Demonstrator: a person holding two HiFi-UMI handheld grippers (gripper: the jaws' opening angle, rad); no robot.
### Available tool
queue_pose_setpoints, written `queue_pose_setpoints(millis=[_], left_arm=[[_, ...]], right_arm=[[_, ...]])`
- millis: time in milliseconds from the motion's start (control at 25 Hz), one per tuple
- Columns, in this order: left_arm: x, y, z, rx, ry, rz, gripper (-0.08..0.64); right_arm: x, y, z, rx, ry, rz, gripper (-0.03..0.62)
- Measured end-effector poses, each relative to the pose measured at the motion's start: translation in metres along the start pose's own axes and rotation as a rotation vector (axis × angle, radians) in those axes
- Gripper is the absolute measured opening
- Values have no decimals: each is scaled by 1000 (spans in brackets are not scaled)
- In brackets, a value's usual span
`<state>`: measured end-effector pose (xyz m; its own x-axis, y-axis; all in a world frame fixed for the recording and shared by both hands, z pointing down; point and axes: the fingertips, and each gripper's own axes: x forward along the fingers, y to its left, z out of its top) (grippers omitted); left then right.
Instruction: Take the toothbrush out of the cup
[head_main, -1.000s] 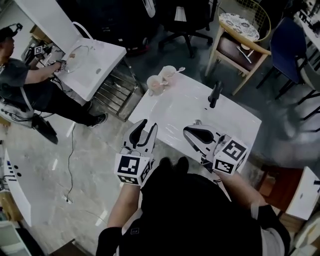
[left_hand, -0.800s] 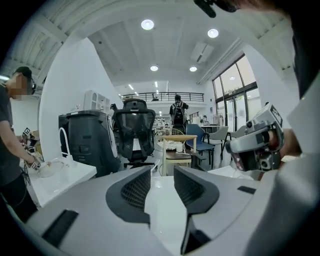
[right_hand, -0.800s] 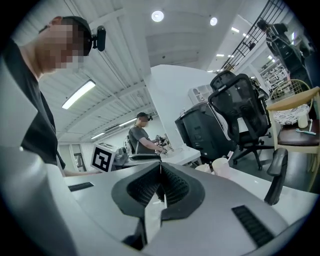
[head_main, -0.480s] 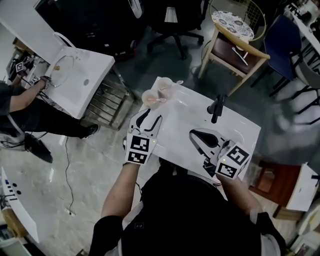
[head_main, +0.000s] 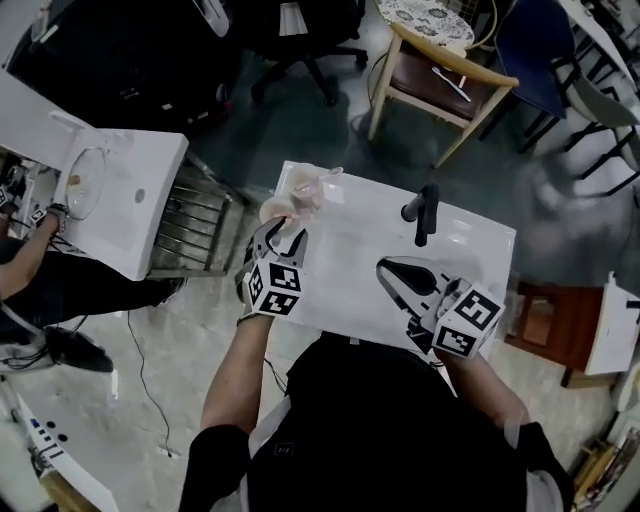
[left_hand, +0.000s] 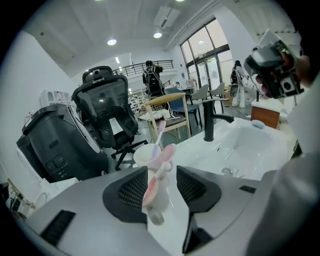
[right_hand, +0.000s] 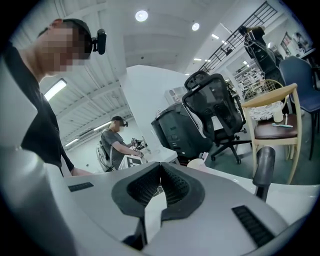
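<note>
Head view: we have moved our left claw (head_main: 280, 230) to the cups (head_main: 300, 195) at the counter's (head_main: 350, 250) corner edge. It has just been opening and stands wide around one cup. The toothbrush (left_hand: 160, 134) stands in the far cup. Our right claw (head_main: 395, 272) is closed and empty.

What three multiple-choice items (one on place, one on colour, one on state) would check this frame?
1. Where do the cups stand?
A. at the far left corner of the white counter
B. on a shelf
C. in a drawer
2. What colour is the faucet?
A. white
B. black
C. red
3. How do the jaws of the right gripper stand?
A. wide apart
B. closed on a toothbrush
C. together, with nothing between them
Key: 1 A, the head view shows them at that corner; 2 B, it is dark against the counter; 3 C, the pads meet in the right gripper view.
</note>
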<state>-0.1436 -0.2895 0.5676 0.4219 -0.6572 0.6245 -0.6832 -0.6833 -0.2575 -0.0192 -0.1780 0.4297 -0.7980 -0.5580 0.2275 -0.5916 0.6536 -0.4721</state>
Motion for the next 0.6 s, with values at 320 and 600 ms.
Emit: queue_pose_setpoints(millis=[320,600], left_arm=[[35,-8,-8,130,71,-51,171],[42,-3,-4,172,64,-30,75]], right_arm=[[-9,-15,1,49,-29,-57,29],[-17,-17,1,66,-42,-79,29]])
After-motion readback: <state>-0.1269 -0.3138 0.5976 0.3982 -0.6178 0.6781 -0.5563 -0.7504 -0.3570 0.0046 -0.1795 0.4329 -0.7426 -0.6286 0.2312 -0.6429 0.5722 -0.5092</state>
